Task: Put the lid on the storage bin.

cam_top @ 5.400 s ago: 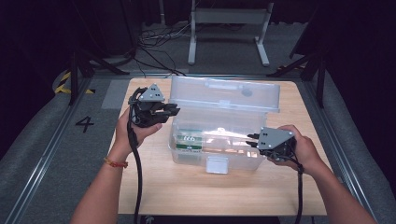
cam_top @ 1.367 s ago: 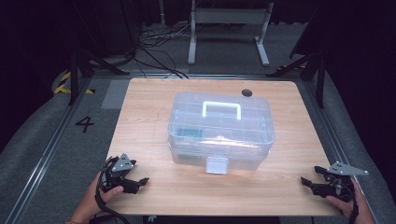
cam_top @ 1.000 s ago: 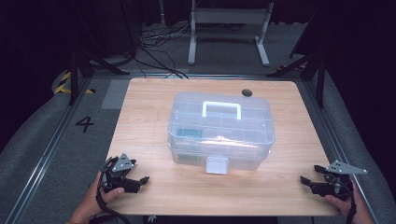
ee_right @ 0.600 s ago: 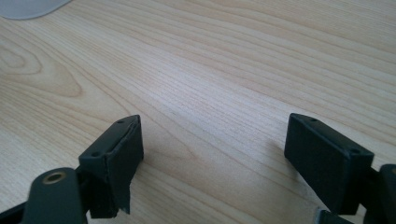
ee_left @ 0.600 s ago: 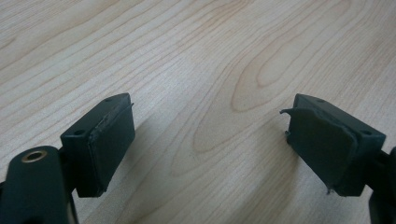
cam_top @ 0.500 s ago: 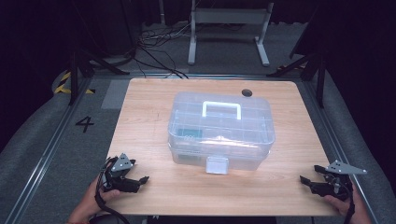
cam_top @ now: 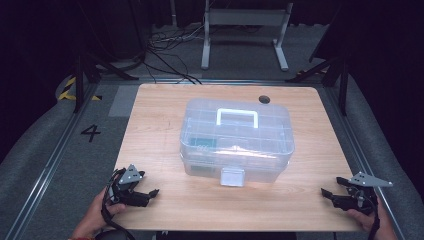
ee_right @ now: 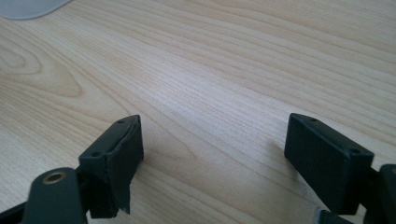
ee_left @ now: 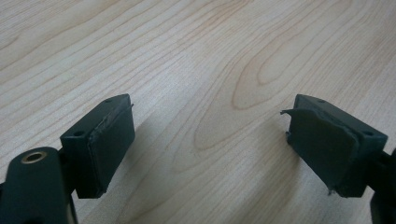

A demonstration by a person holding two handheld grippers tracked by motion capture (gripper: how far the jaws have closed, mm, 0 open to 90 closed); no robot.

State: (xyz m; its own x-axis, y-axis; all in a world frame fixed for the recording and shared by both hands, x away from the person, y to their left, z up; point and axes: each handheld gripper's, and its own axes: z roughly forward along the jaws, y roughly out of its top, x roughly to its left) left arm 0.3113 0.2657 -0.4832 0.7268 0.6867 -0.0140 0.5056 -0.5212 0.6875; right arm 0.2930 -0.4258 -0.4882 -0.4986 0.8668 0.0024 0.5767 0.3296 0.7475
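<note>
Both grippers have drawn back from the clear plastic box (cam_top: 236,141) to the near table (cam_top: 155,107) corners since the lid was handled; work looks finished or paused.
High view: left gripper (cam_top: 148,194) and right gripper (cam_top: 330,195) gape empty, box shut at centre, white handle, front latch; any next move means reaching back in; left gripper view: worn rubber pads (ee_left: 110,142) over bare wood grain; right gripper view: jaws wide, box's pale corner (ee_right: 28,7) far off.

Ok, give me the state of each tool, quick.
Left tool: open, holding nothing, over bare table.
Right tool: open, holding nothing.
</note>
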